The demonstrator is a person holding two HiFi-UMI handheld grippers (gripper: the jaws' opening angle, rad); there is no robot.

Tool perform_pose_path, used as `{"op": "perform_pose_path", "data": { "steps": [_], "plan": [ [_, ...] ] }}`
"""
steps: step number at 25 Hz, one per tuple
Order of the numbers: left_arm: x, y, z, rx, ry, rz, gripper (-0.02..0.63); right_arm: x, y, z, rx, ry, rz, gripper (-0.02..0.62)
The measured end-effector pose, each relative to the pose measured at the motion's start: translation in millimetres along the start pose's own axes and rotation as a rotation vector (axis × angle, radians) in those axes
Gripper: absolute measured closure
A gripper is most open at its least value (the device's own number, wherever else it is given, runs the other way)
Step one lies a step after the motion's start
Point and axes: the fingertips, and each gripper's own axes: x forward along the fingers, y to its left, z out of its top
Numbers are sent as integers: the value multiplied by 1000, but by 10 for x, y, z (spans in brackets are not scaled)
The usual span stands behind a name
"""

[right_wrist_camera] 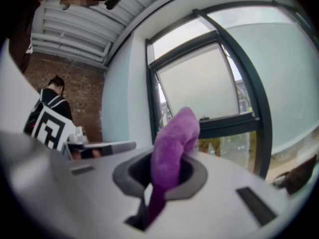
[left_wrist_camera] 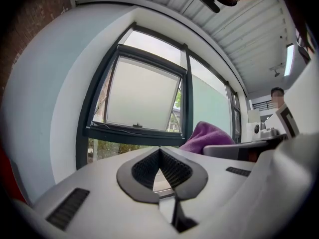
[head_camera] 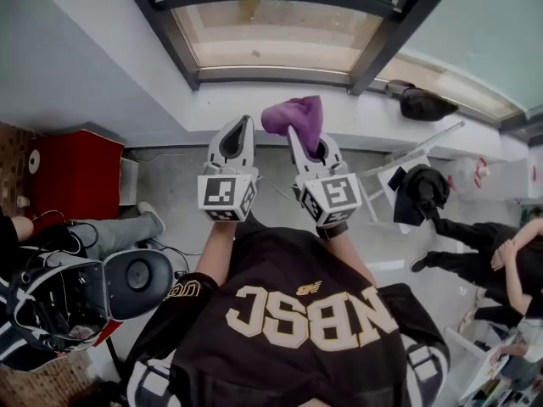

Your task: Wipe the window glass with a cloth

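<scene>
The purple cloth (head_camera: 297,113) is gripped by the right gripper (head_camera: 299,136). Its jaws are closed on the fabric, which is bunched above the tips and trails down between them. The cloth is held up in front of the window glass (head_camera: 280,32) and apart from it, level with the white wall beneath the dark window frame (head_camera: 182,53). The left gripper (head_camera: 241,127) is raised just beside the right one. Its jaws are brought together at the tips, and nothing is caught between them. In the left gripper view one pane is seen tilted open in the frame. A red cabinet (head_camera: 81,172) is seen on the floor at the left.
</scene>
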Motion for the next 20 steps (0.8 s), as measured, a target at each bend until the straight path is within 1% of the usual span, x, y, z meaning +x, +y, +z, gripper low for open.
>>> {"op": "perform_pose_path", "data": {
  "steps": [3,6,9,12,14,16,18,20],
  "plan": [
    [336,573,112,-21,-6,-12,588,677,35,60,12,20,-19,552],
    [624,1065,155,-47,12,-16,588,1239,4,152,26,24,-33,552],
    [999,1368,244,-56,20,-68,588,1709,-115,299,58,-16,-74,552],
    [1228,1578,219,-56,30,-75,588,1988,-154,284,55,-4,-65,552],
    [1373,1653,170,-59,36,-55,588,2112,-269,226,51,20,-47,552],
    [1523,1654,96,-70,35,-23,588,2222,-473,145,37,41,-25,552],
    [1633,1647,-16,-78,35,31,588,2336,-683,36,13,68,10,552],
    [1711,1683,-130,-65,40,83,588,2465,-834,-65,-12,98,56,552]
  ]
}}
